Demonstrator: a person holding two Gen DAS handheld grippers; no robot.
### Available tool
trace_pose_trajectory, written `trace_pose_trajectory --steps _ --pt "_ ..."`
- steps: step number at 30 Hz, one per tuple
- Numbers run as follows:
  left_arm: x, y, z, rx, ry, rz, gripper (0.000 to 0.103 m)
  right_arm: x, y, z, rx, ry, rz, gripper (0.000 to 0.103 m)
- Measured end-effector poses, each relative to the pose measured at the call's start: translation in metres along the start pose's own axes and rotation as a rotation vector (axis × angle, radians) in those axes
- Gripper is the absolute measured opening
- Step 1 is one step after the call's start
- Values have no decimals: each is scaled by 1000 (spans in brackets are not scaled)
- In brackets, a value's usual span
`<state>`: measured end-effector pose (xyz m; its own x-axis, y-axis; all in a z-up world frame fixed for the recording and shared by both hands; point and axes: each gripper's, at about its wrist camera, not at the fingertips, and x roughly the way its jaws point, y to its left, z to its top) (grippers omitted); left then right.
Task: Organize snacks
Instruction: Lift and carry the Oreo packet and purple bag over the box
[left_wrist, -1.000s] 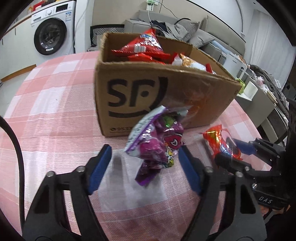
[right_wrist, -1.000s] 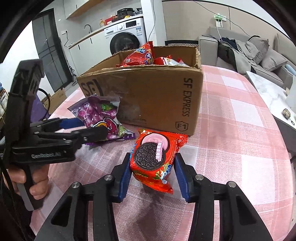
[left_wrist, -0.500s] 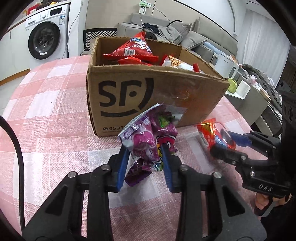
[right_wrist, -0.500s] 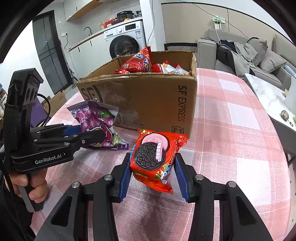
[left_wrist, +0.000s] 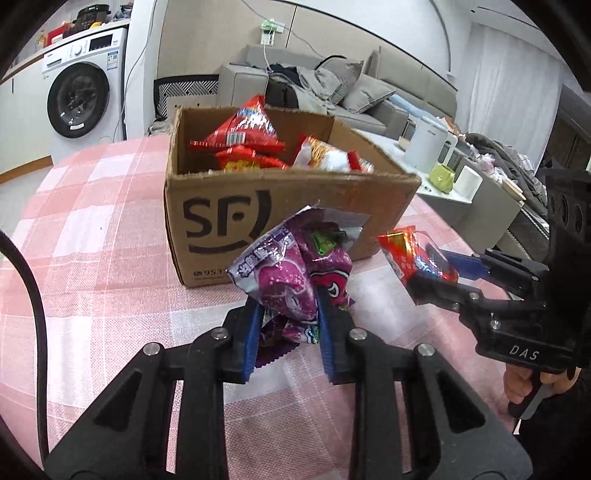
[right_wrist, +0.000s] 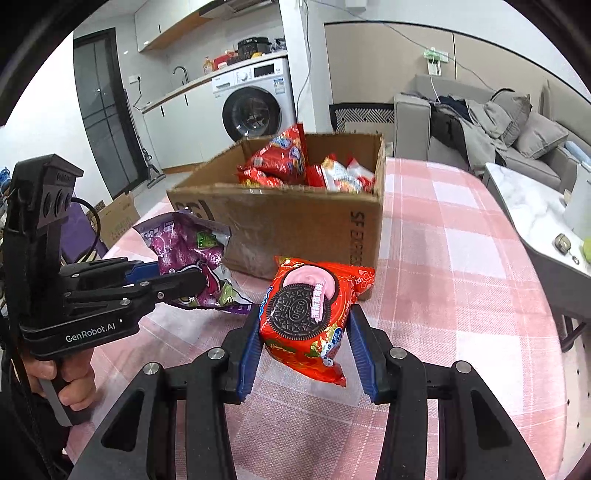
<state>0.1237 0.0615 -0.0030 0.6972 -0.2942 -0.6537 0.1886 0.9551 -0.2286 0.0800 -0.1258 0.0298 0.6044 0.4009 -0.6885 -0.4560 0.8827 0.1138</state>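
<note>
Two snack packets were in hand at this moment, one in each claw. A second earlier the left claw (left_wrist: 286, 325) had stood wide open around the purple candy bag (left_wrist: 291, 273); now its blue pads were clenched on the bag's lower half, and the bag looked lifted clear of the pink-checked tabletop (left_wrist: 92, 258), just in front of the near wall of the cardboard box (left_wrist: 221, 214). That pickup seemed to put both packets ready to go into the box together. The bag's long axis ran near to far and upward, its torn silver top pointing at the box wall.

Further right, the right claw (right_wrist: 303, 343) was grasping the red Oreo packet (right_wrist: 306, 314) much as before, squeezed at both side edges. The packet hung above the tabletop just short of the box's near right corner, its printed face toward the camera. Its long axis ran from a low near corner up to a far crimped end tilted toward the box.
</note>
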Motion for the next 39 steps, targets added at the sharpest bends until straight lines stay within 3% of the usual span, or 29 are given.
trace_pose_trajectory --steps 11,21,30,39 --pt "-53 -6 10 15 -83 -10 24 -34 6 12 -21 -77 -1 45" --pt "-101 0 28 7 -156 35 24 -53 -1 30 -7 -129 -5 45" --pt "-113 1 60 24 -187 69 24 -58 -7 63 -19 -163 2 45" --pt "-98 5 97 20 -184 101 24 -43 -11 96 -42 -164 12 45"
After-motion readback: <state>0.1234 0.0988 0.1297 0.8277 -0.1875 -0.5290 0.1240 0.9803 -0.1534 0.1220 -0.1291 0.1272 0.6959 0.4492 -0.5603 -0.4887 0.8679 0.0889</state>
